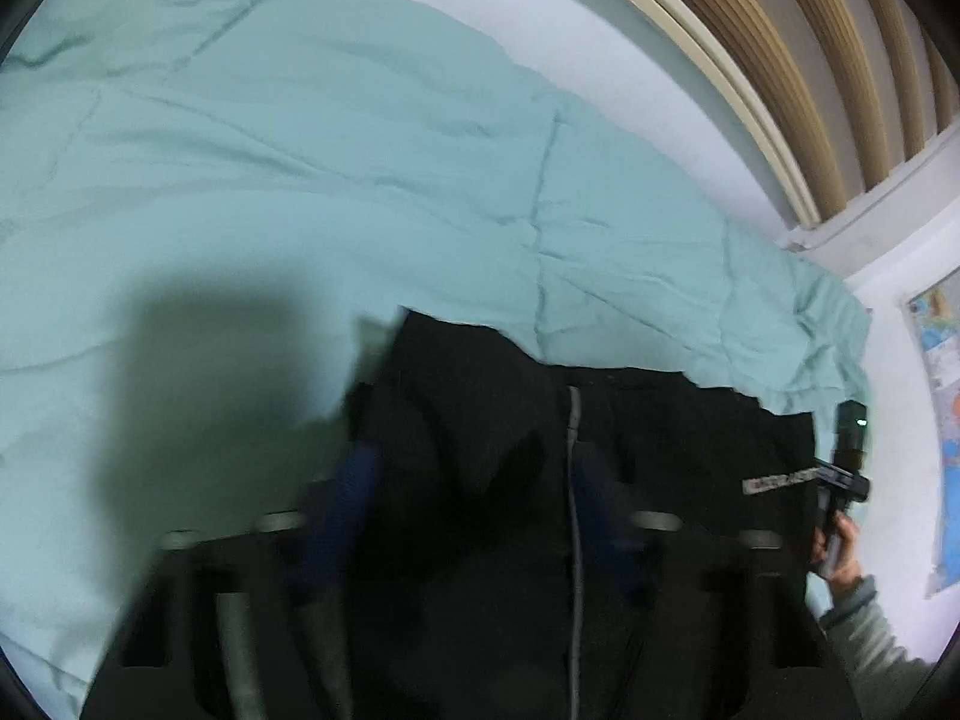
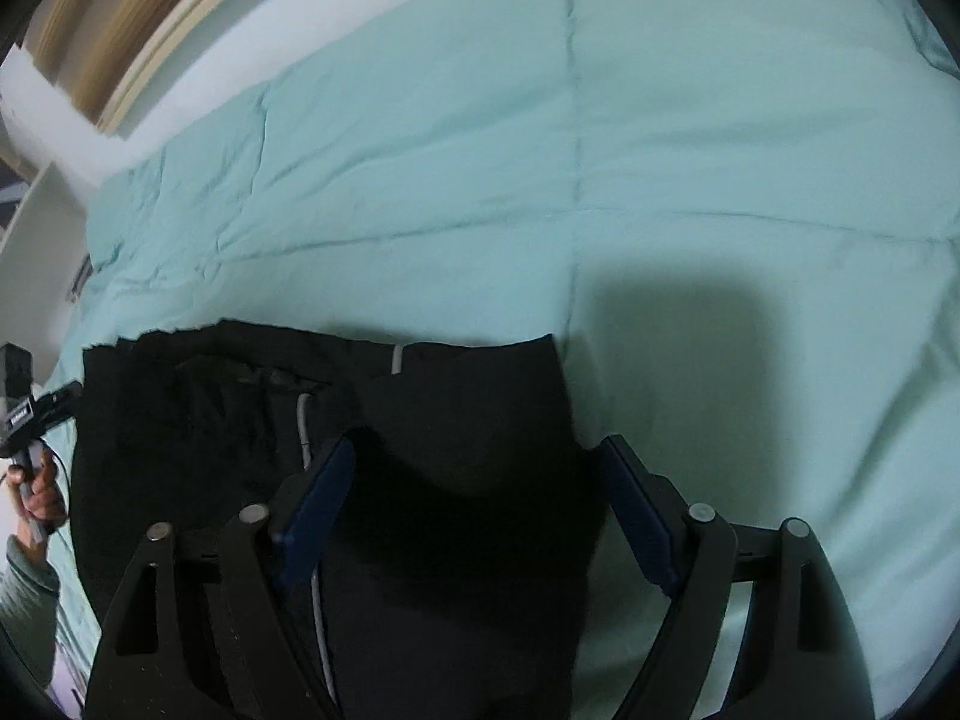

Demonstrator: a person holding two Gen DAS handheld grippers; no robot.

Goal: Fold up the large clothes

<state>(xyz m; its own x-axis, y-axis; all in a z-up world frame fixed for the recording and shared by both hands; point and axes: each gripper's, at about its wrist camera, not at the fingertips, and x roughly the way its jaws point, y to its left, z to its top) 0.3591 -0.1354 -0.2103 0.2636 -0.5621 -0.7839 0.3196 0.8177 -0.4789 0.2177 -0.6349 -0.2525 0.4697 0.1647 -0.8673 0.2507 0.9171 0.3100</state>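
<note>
- My left gripper point(image 1: 480, 480) is blurred in its own view. Its blue pads point(image 1: 348, 498) sit on either side of dark cloth, but I cannot tell whether they pinch it.
- My right gripper point(image 2: 480, 510) has its jaws partly apart, with the right edge of the black garment point(image 2: 456, 420) between the pads point(image 2: 312, 510). The right-hand pad stands clear of the cloth, so I read no grip there.
- The garment hangs or lies at the near side of a pale green quilt point(image 2: 600, 150) covering the bed. Its top edge runs roughly straight between my two grippers.
- It is black, with a pale zip line point(image 1: 575, 480) down the middle and a small light label point(image 1: 780, 483) toward the right.
- I judge the folding barely begun: no fold shows, and laying flat and folding all remain.
- Beyond the quilt are a white wall point(image 1: 540, 18) and slatted blinds point(image 1: 810, 60).
</note>
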